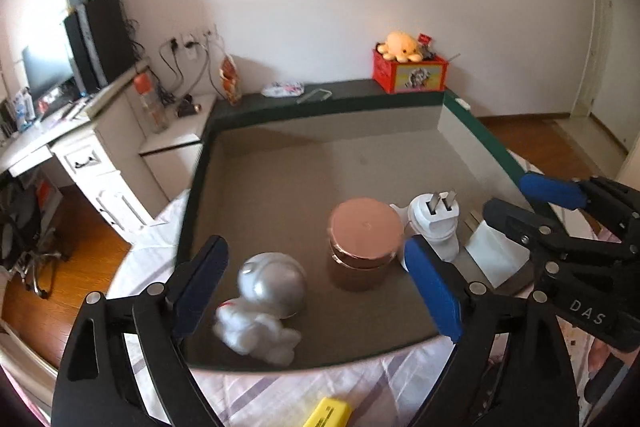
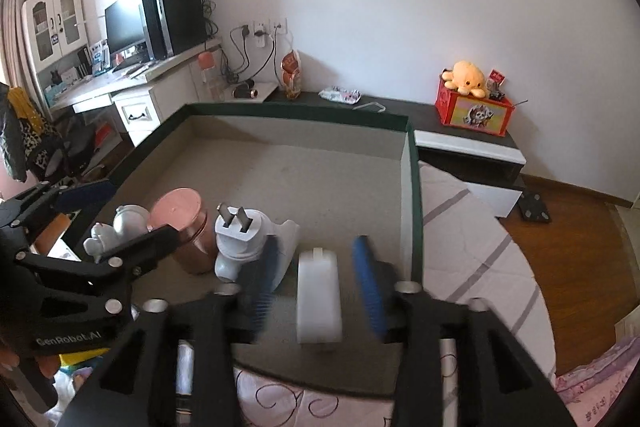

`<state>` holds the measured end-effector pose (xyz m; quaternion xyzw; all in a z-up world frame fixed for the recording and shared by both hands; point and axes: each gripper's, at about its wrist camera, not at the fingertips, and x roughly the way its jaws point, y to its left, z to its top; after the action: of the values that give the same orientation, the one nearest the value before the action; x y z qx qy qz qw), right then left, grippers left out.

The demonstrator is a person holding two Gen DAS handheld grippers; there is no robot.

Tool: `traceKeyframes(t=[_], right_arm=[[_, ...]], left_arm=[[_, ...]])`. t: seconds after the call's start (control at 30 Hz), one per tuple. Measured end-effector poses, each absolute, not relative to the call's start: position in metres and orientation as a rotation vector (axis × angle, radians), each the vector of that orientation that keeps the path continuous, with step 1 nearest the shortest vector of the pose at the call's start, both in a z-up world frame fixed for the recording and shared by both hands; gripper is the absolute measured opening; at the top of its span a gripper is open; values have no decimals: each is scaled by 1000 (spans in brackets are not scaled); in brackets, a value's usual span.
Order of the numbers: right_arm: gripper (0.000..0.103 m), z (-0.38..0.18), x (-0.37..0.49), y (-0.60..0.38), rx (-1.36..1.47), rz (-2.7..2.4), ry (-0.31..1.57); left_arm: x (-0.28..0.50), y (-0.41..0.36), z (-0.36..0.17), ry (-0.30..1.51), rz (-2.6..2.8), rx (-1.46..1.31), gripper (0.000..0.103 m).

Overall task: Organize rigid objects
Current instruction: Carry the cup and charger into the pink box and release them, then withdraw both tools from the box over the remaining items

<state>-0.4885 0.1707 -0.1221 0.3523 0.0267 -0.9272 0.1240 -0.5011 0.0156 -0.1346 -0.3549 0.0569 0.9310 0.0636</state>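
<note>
A shallow grey tray with a dark green rim [image 1: 256,195] [image 2: 320,171] lies on the bed. In it sit a silver-and-white astronaut figure [image 1: 264,303] [image 2: 116,231], a rose-gold jar [image 1: 364,243] [image 2: 192,227], a white plug adapter [image 1: 434,227] [image 2: 240,239] and a white rectangular block [image 1: 496,255] [image 2: 318,295]. My left gripper [image 1: 316,291] is open, its fingers either side of the astronaut and jar. My right gripper [image 2: 316,283] [image 1: 524,203] is open, its blue pads on either side of the white block, apart from it.
A yellow object [image 1: 328,413] lies on the striped bedsheet in front of the tray. A dark shelf behind holds a red box with an orange plush octopus [image 1: 404,47] [image 2: 468,79]. A white desk with a monitor [image 2: 124,23] stands to the left. Wooden floor lies to the right.
</note>
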Motion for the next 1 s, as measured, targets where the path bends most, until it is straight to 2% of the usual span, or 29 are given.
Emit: traceKeyframes(t=[0.07, 0.13, 0.27, 0.33, 0.63, 1.0], right_arm=[[59, -114, -480, 173, 995, -2717, 70], [70, -105, -467, 176, 980, -2737, 74], [75, -88, -435, 180, 916, -2749, 60], [80, -78, -412, 184, 870, -2763, 51], [80, -58, -318, 188, 756, -2820, 16], [81, -62, -246, 188, 749, -2836, -35]], left_arm=[[-489, 10, -126, 153, 2833, -1049, 97], [-474, 5, -118, 158, 2856, -1013, 99], [-430, -4, -99, 175, 2900, -918, 102], [-409, -11, -92, 167, 2926, -879, 103], [-305, -28, -69, 116, 3010, -735, 103], [-229, -42, -69, 83, 3007, -710, 103]])
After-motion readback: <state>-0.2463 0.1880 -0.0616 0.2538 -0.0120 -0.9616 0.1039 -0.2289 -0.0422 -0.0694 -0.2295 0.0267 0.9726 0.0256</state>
